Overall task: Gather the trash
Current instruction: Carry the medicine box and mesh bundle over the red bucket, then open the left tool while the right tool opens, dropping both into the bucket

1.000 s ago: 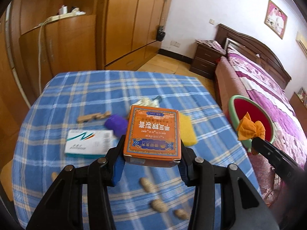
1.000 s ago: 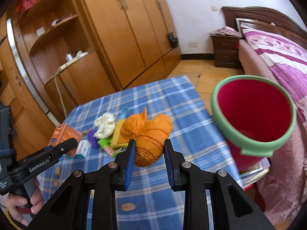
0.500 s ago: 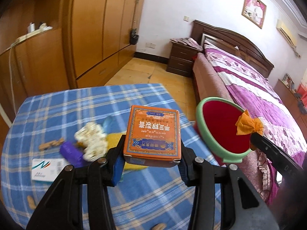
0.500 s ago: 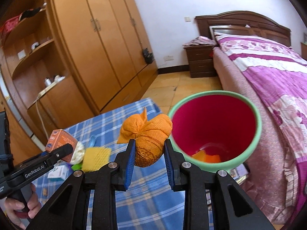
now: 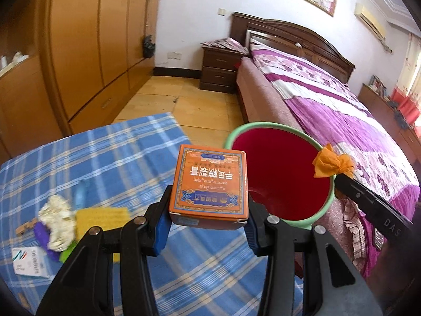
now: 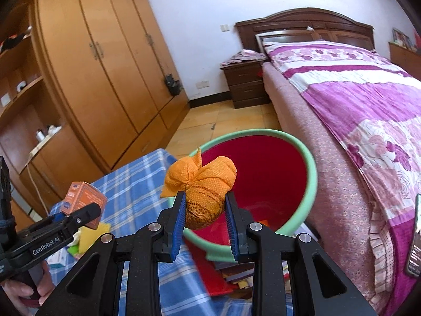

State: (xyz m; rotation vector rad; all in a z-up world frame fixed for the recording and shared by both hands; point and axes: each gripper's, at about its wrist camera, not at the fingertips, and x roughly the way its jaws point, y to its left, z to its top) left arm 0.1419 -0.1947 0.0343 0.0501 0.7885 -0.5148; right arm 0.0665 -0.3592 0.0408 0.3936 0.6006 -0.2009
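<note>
Carry-to-bin step: left gripper (image 5: 209, 226) fingers clamp orange box (image 5: 209, 181) beside bin (image 5: 279, 221); right gripper (image 6: 205, 217) fingers pinch orange wad (image 6: 202, 184) above bin; next, release both inside.

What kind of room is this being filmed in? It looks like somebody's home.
Most likely a bedroom in a home. A bed with a purple floral cover and dark wooden headboard stands along one side, a nightstand sits beside it, and a tall wooden wardrobe lines the other wall.
</note>
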